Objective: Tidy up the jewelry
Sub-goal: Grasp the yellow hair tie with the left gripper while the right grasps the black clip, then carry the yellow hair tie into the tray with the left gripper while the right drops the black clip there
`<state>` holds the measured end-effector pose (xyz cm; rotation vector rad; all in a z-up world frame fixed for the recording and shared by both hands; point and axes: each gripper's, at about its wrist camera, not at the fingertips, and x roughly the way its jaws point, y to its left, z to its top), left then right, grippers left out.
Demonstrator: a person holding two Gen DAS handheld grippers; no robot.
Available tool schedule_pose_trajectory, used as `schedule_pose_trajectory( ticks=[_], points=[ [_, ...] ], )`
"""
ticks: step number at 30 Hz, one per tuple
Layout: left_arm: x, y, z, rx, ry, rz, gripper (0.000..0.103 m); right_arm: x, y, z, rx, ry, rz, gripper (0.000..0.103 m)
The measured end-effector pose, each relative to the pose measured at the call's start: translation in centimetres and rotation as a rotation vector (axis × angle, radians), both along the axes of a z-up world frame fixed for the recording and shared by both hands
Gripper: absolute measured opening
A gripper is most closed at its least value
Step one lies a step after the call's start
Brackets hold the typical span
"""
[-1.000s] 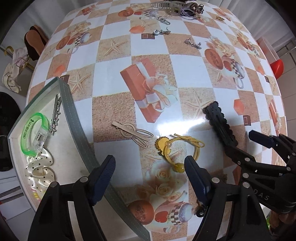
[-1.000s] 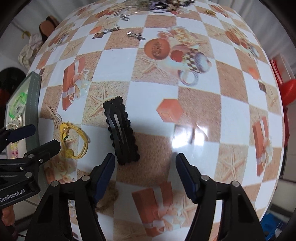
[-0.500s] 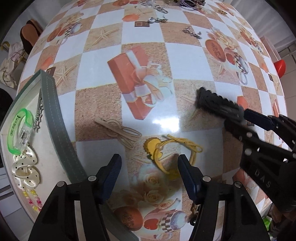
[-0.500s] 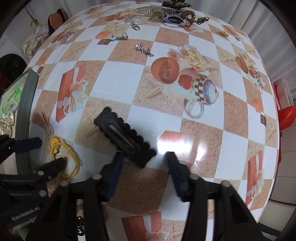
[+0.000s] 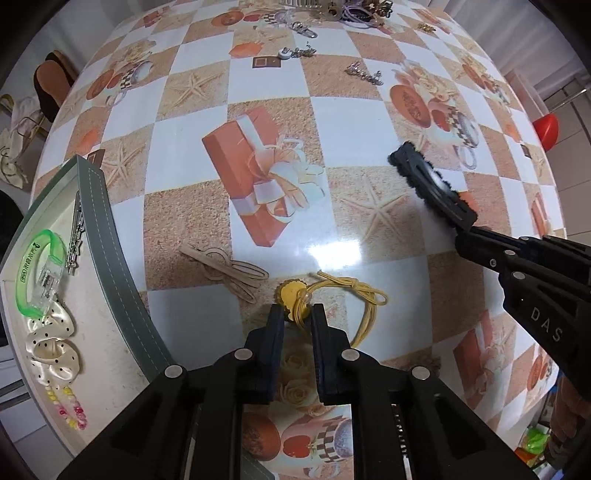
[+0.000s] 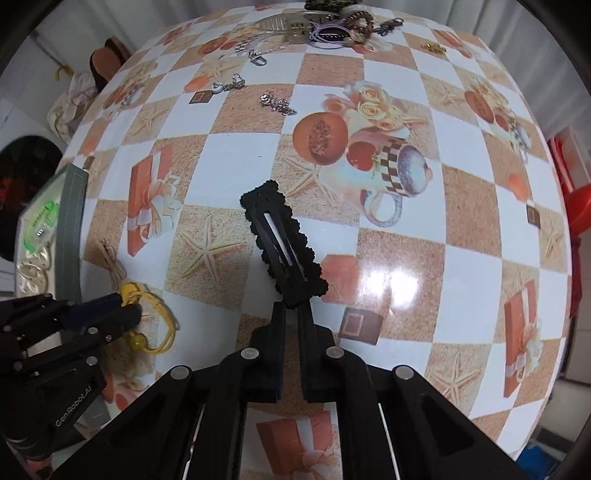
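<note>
My left gripper [image 5: 297,314] is shut on the yellow hair tie [image 5: 332,299], at its round yellow charm, on the patterned tablecloth; the left gripper also shows in the right wrist view [image 6: 123,308]. My right gripper [image 6: 291,308] is shut on the near end of a black scalloped hair clip [image 6: 282,249] and holds it lifted off the table; the clip also shows in the left wrist view [image 5: 430,188]. A grey-rimmed jewelry tray [image 5: 110,258] at the left holds a green bracelet [image 5: 37,273], a dotted bow [image 5: 51,343], a metal clip and small beads.
A beige wooden hair clip [image 5: 225,271] lies between the tray and the yellow tie. Small silver charms [image 6: 277,103], a clear comb and a pile of bracelets [image 6: 332,27] lie at the far edge. A red object [image 5: 548,125] is beyond the right edge.
My left gripper moved forward and closed on the yellow hair tie. My right gripper closed on the black clip and raised it off the table.
</note>
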<state>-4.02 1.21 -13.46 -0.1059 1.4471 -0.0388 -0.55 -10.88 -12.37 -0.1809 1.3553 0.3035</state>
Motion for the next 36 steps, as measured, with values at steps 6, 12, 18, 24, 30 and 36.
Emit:
schedule_pose_trajectory(
  ticks=[6, 12, 18, 24, 30, 36],
  points=[
    [-1.3, 1.0, 0.8, -0.013, -0.004, 0.007, 0.020, 0.1, -1.0, 0.9, 0.022, -0.010, -0.022, 0.048],
    [-0.7, 1.8, 0.0, -0.017, 0.010, 0.013, 0.020, -0.1, 1.1, 0.2, -0.013, -0.040, 0.025, 0.066],
    [0.5, 1.5, -0.3, -0.027, 0.014, 0.011, 0.020, 0.7, 2.6, -1.2, -0.115, -0.058, 0.093, 0.048],
    [0.4, 2.4, 0.4, -0.067, -0.019, 0.016, 0.020, 0.6, 1.9, -0.5, -0.075, -0.042, 0.039, 0.035],
    [-0.4, 3.0, 1.2, -0.091, -0.053, 0.019, 0.020, 0.0, -0.3, 1.3, 0.025, -0.018, -0.049, 0.035],
    [-2.1, 3.4, 2.9, -0.116, -0.100, 0.024, 0.020, -1.0, -1.4, 3.2, 0.070, -0.014, -0.087, 0.035]
  ],
)
